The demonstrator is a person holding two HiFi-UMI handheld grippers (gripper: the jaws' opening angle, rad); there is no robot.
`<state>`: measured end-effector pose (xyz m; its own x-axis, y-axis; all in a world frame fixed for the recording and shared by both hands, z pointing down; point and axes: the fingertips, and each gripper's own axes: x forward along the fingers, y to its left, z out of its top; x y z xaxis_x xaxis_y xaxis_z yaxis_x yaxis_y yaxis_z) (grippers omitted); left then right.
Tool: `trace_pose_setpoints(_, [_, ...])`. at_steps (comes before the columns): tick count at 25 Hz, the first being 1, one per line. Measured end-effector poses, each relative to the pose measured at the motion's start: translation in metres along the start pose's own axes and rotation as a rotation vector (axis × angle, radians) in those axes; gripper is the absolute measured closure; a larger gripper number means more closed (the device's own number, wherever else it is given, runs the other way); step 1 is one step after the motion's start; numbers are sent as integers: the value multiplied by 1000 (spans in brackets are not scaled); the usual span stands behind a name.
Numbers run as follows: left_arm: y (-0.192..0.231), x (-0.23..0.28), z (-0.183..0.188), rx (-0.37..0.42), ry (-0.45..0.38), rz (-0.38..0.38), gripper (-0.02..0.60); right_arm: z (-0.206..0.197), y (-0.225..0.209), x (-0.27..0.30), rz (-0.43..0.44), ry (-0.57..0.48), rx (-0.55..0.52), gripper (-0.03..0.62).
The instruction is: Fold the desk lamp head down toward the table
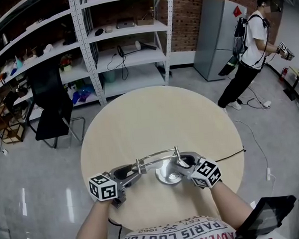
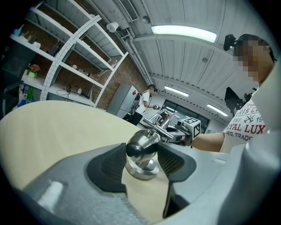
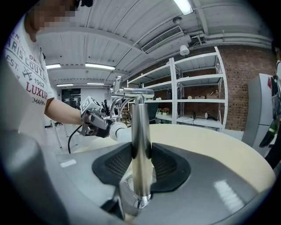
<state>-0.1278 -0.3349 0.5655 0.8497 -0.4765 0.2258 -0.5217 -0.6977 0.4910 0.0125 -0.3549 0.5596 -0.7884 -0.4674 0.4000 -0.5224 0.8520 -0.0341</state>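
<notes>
Now left tool [image 1: 134, 169] clamps lamp head [image 2: 141, 148], right tool [image 1: 183, 162] clamps post [image 3: 140, 145], near table [image 1: 154, 121] edge.

White lettered T-shirt [image 1: 179, 238], grey left gripper [image 1: 137, 166], right gripper [image 1: 182, 163]

A round, pale beige table [image 1: 154, 111] stands on a glossy grey floor [image 1: 38, 201] and carries the round chrome base [image 1: 169, 176] of a desk lamp [image 1: 158, 154] near the person's edge, a black cable [image 1: 229, 155] trailing over its right rim.
</notes>
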Motion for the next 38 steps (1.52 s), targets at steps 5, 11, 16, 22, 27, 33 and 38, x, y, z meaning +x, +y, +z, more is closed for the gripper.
trace_pose_setpoints(5, [1, 6, -6, -21, 2, -5, 371, -1, -1, -1, -2, -2, 7, 457])
trace_pose_setpoints(11, [3, 11, -16, -43, 9, -17, 371, -3, -1, 0, -4, -10, 26, 457])
trace_pose_setpoints(16, [4, 14, -17, -64, -6, -29, 373, -1, -1, 1, -5, -12, 31, 457])
trace_pose_setpoints(22, [4, 20, -26, -95, -16, -48, 373, -5, -1, 1, -5, -15, 43, 457])
trace_pose_setpoints(27, [6, 26, -33, -112, -24, -63, 373, -7, -1, 2, -2, -20, 42, 457])
trace_pose_setpoints(33, [5, 26, -34, -135, -43, -73, 373, -4, 1, 1, 2, -20, 43, 457])
trace_pose_setpoints(38, [5, 25, -33, -134, -59, -66, 371, -5, 0, 0, -7, -24, 73, 447])
